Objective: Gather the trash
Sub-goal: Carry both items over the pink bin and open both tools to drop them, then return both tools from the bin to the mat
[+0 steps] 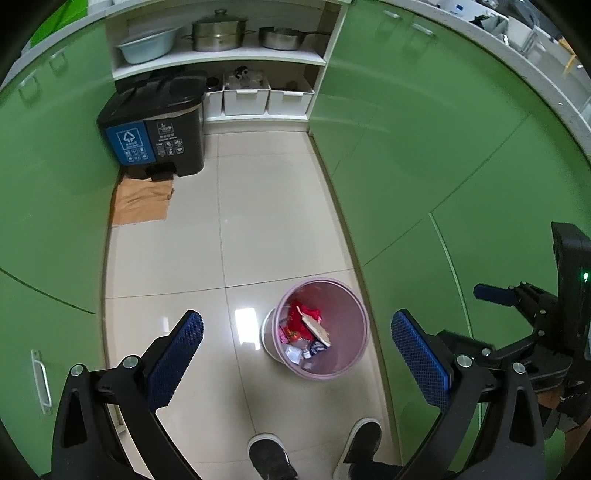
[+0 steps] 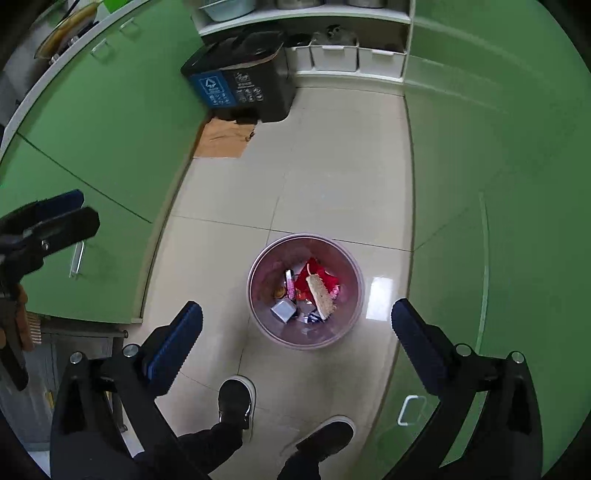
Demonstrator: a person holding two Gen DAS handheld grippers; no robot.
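A small pink bin (image 1: 354, 347) stands on the tiled floor close to the right-hand green cabinets; it also shows in the right wrist view (image 2: 258, 314). Inside lie a red wrapper (image 1: 306, 315), a tan brush-like piece (image 2: 320, 297), a grey box (image 2: 283, 309) and other scraps. My left gripper (image 1: 295, 354) is open and empty, held high above the bin. My right gripper (image 2: 295, 332) is open and empty, also above the bin; it shows at the right edge of the left wrist view (image 1: 517, 295).
A black pedal bin with a blue recycling label (image 1: 155, 129) stands at the far left on brown cardboard (image 1: 142, 201). Green cabinets (image 1: 443, 166) line both sides. Shelves hold pots (image 1: 218, 31) and white boxes (image 1: 245, 98). The person's shoes (image 2: 236, 402) are below.
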